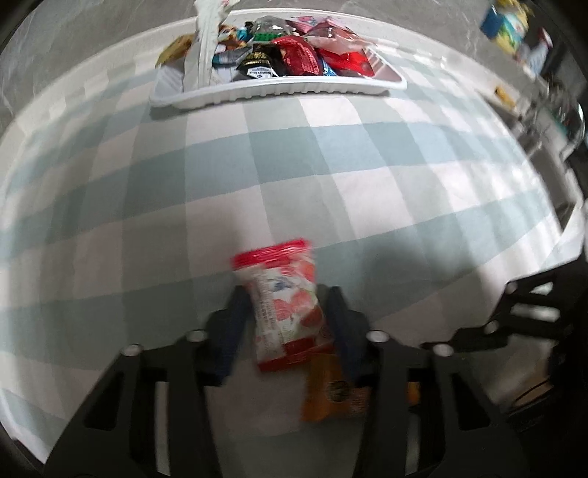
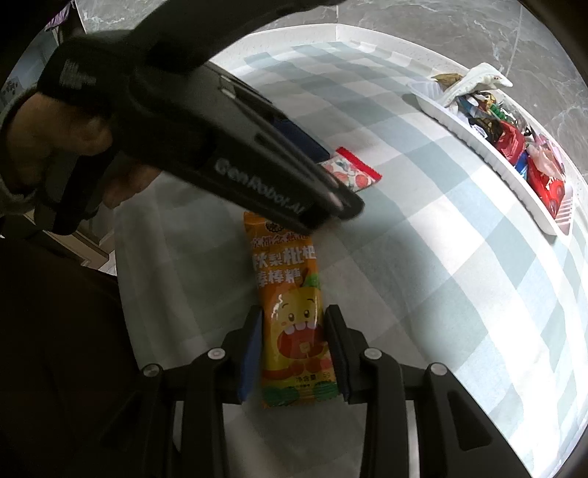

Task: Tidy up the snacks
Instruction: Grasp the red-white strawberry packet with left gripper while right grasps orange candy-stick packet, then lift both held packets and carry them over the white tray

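A red-and-white strawberry snack packet (image 1: 284, 305) lies on the checked tablecloth between the fingers of my left gripper (image 1: 286, 298), whose jaws stand open around it. It also shows in the right wrist view (image 2: 352, 171), beyond the left gripper's body (image 2: 257, 172). An orange lollipop packet (image 2: 294, 312) lies flat between the fingers of my right gripper (image 2: 294, 323), which is open around it. Part of it shows in the left wrist view (image 1: 330, 389). A white tray (image 1: 279, 90) full of mixed snacks sits at the far side of the table, and in the right wrist view (image 2: 488, 161).
The table is covered by a blue-and-white checked cloth (image 1: 330, 165). A white crumpled wrapper (image 2: 474, 81) sticks up from the tray's end. Cluttered shelves (image 1: 514, 29) stand beyond the table's right edge. My right gripper's frame (image 1: 522, 320) is at the lower right.
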Demonstrator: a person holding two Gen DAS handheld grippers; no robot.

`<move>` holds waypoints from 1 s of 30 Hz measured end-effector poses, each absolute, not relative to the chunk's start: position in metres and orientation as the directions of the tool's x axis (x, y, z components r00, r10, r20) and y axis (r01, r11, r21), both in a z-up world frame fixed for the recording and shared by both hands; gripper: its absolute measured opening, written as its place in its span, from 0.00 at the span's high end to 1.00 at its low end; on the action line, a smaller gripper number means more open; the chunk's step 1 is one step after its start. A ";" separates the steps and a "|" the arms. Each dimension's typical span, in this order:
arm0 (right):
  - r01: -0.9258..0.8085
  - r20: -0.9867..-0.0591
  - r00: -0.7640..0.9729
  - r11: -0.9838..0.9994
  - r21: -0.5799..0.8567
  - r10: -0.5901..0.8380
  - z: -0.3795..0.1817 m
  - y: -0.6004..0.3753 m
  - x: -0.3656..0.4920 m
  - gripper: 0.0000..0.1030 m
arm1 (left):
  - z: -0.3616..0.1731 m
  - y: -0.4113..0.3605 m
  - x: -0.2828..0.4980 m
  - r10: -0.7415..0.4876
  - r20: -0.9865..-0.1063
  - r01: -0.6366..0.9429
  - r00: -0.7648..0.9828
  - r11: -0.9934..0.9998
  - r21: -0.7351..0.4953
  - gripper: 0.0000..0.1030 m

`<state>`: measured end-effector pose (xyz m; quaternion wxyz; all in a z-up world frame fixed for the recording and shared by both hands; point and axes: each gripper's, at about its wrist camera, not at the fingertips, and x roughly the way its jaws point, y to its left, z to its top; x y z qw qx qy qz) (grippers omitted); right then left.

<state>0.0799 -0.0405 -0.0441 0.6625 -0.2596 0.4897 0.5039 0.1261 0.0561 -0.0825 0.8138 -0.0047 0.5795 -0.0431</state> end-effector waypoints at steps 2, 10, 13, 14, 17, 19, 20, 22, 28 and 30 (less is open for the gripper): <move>-0.922 -0.910 0.010 0.356 0.152 0.414 -0.044 -0.041 0.081 0.65 | -0.083 0.059 0.125 -0.086 -0.941 0.064 0.327 0.996 -0.069 0.69; -0.893 -0.896 -0.042 0.386 0.232 0.442 -0.042 -0.049 0.093 0.70 | -0.078 0.072 0.124 -0.145 -0.933 0.033 0.331 0.989 -0.142 0.71; -0.869 -0.887 -0.066 0.410 0.276 0.457 -0.042 -0.057 0.102 0.72 | -0.075 0.079 0.125 -0.160 -0.929 0.016 0.334 0.986 -0.164 0.71; -0.862 -0.885 -0.065 0.420 0.283 0.461 -0.041 -0.059 0.105 0.73 | -0.073 0.081 0.125 -0.168 -0.926 0.013 0.337 0.985 -0.173 0.70; -0.832 -0.875 -0.079 0.452 0.322 0.478 -0.041 -0.069 0.116 0.73 | -0.067 0.084 0.129 -0.176 -0.923 0.016 0.343 0.983 -0.181 0.71; -0.803 -0.862 -0.091 0.475 0.359 0.498 -0.040 -0.076 0.125 0.73 | -0.064 0.086 0.132 -0.190 -0.919 0.015 0.345 0.980 -0.197 0.71; -0.792 -0.858 -0.091 0.486 0.370 0.506 -0.039 -0.079 0.129 0.73 | -0.063 0.087 0.134 -0.198 -0.917 0.015 0.347 0.978 -0.206 0.71; -0.764 -0.847 -0.090 0.509 0.396 0.524 -0.035 -0.086 0.140 0.73 | -0.059 0.089 0.139 -0.212 -0.911 0.011 0.353 0.975 -0.222 0.71; -0.674 -0.806 -0.041 0.579 0.459 0.591 -0.016 -0.106 0.183 0.73 | -0.042 0.101 0.168 -0.242 -0.890 0.001 0.387 0.965 -0.262 0.71; -0.654 -0.796 -0.013 0.597 0.465 0.606 -0.009 -0.113 0.197 0.73 | -0.034 0.107 0.183 -0.250 -0.882 -0.001 0.400 0.962 -0.273 0.71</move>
